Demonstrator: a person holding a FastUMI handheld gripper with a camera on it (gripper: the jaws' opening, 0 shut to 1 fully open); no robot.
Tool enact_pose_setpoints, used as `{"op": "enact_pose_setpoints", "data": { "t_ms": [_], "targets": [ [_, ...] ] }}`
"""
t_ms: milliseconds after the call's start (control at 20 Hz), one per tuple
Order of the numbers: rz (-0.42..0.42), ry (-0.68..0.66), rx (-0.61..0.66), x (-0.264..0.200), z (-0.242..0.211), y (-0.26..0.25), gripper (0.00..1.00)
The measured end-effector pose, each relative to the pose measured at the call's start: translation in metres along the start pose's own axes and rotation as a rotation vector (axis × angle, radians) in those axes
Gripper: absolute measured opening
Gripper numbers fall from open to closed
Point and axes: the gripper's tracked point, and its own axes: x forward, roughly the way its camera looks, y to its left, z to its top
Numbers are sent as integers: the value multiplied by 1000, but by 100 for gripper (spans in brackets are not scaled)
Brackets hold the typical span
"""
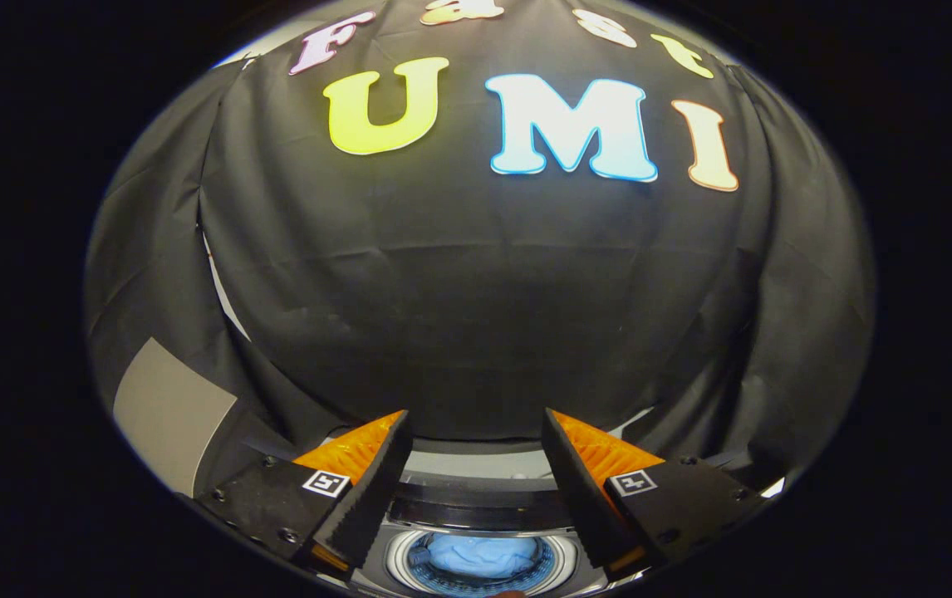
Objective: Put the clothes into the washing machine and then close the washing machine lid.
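Fingers (376, 477) of the gripper (474, 432) stood well apart with nothing held between them, raised above the washing machine (476, 507) and pointed toward the booth's black cloth wall (476, 316). Below and between the fingers, the machine's round drum opening (397, 558) lay uncovered (the lid was not down over it). Light blue clothes (480, 555) sat bunched inside the drum, apart from both fingers.
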Motion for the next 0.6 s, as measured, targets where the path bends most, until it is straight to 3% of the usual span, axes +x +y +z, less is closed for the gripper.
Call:
{"op": "enact_pose_setpoints", "data": {
  "t_ms": [600],
  "targets": [
    [30, 82, 33, -22, -27, 4, 97]
  ]
}}
